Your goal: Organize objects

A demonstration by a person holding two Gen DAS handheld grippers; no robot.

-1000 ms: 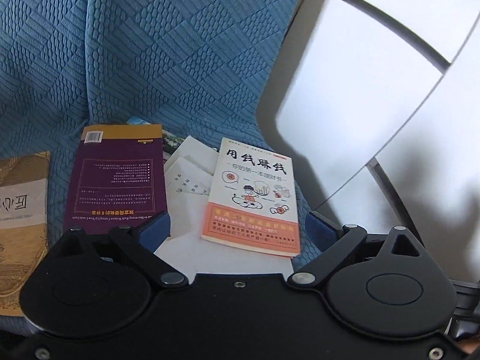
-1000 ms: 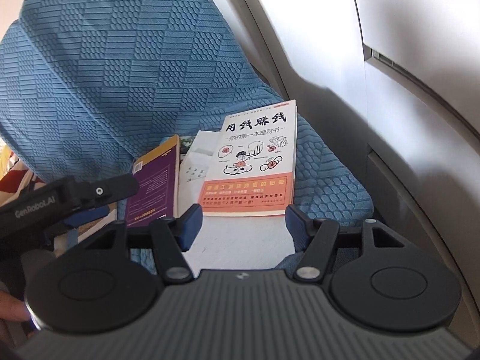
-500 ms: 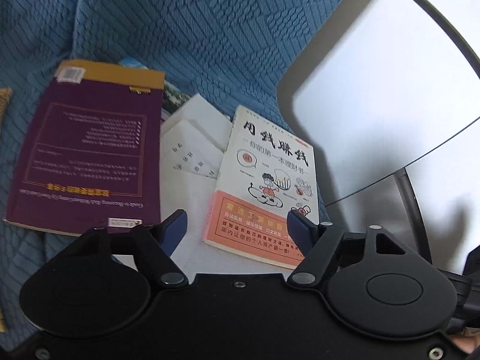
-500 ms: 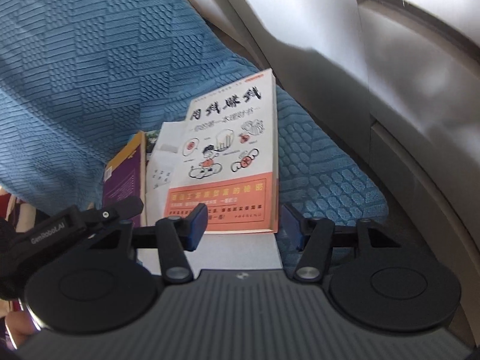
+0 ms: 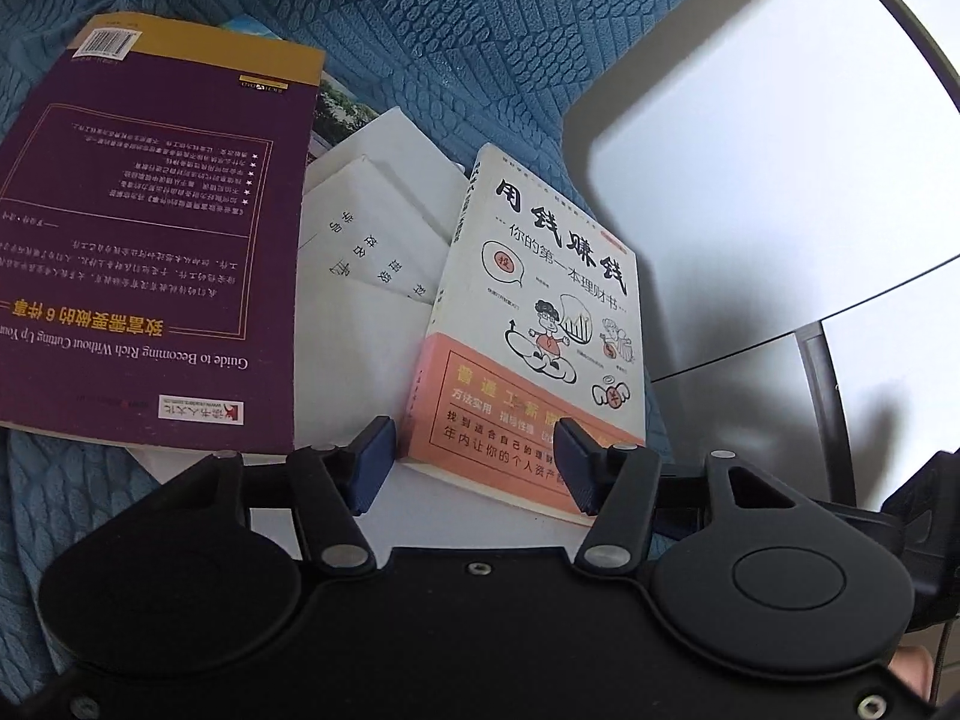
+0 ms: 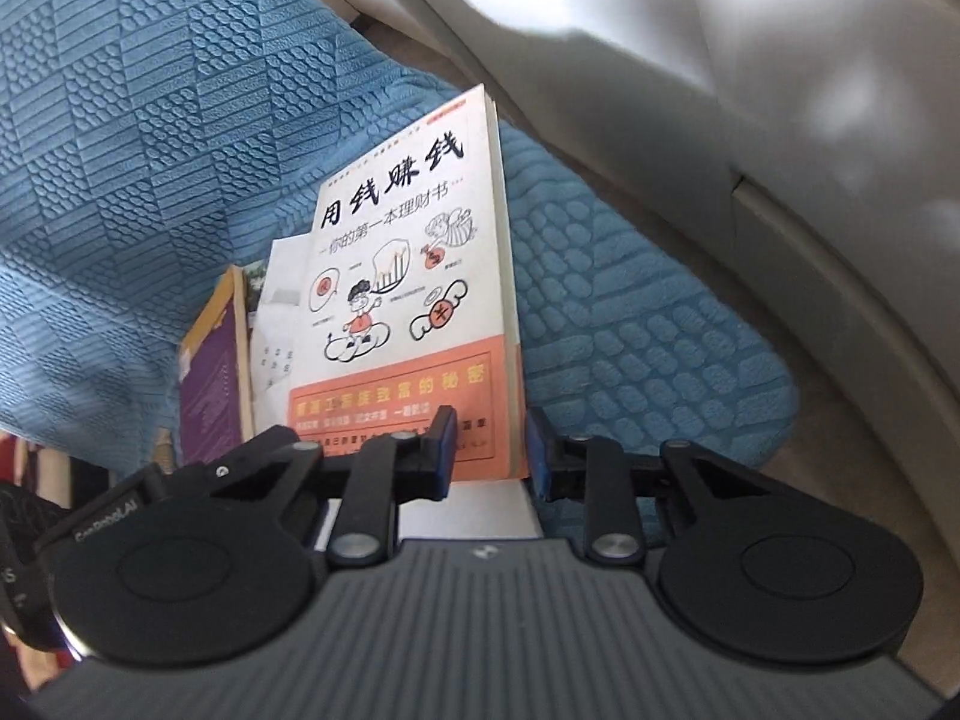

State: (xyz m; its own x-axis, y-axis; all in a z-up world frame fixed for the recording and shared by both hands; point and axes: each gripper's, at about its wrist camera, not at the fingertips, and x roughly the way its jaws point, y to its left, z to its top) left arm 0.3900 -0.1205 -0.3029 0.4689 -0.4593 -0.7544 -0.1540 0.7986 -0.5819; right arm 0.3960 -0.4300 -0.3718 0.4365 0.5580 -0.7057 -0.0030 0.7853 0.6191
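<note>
Both grippers have dropped toward the white-orange book (image 5: 540,324); left gripper (image 5: 474,459) and right gripper (image 6: 489,450) are closing around its near edge, nothing lifted or sorted yet.

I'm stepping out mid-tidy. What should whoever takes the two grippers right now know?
Left gripper: jaws closing, near edge of the white-and-orange paperback book between them, not clamped.
Right gripper: jaws closing at that book's near right corner; grip not seen.
The book lies on loose white paper sheets beside the purple paperback book, all on the blue quilted cover.
Done: nothing stacked.
Left: lift and sort everything.
</note>
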